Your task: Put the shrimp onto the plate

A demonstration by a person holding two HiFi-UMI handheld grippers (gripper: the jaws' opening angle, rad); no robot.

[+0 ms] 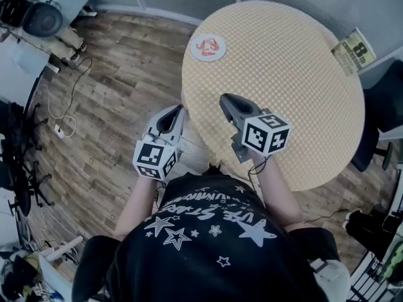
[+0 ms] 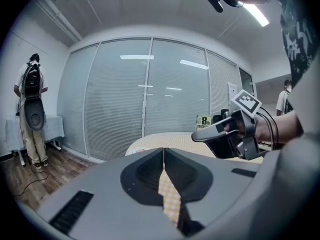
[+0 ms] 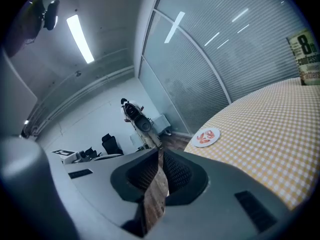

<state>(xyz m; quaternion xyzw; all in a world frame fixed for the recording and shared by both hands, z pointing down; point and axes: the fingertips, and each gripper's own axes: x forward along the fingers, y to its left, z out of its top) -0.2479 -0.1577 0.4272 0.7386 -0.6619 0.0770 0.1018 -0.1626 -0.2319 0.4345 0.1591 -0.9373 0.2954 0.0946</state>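
Note:
On the round table with a yellow checked cloth, a small white plate sits near the far left edge, with red shrimp lying on it. The right gripper view shows the same plate ahead and to the right of the jaws. My left gripper hangs off the table's near-left edge, over the floor; its jaws are shut and hold nothing. My right gripper hovers over the near part of the table, also shut and empty. It shows in the left gripper view too.
A green and yellow sign card stands at the table's far right edge. A dark chair is beside the table on the right. Wood floor with cables lies to the left. A person with a backpack stands far off.

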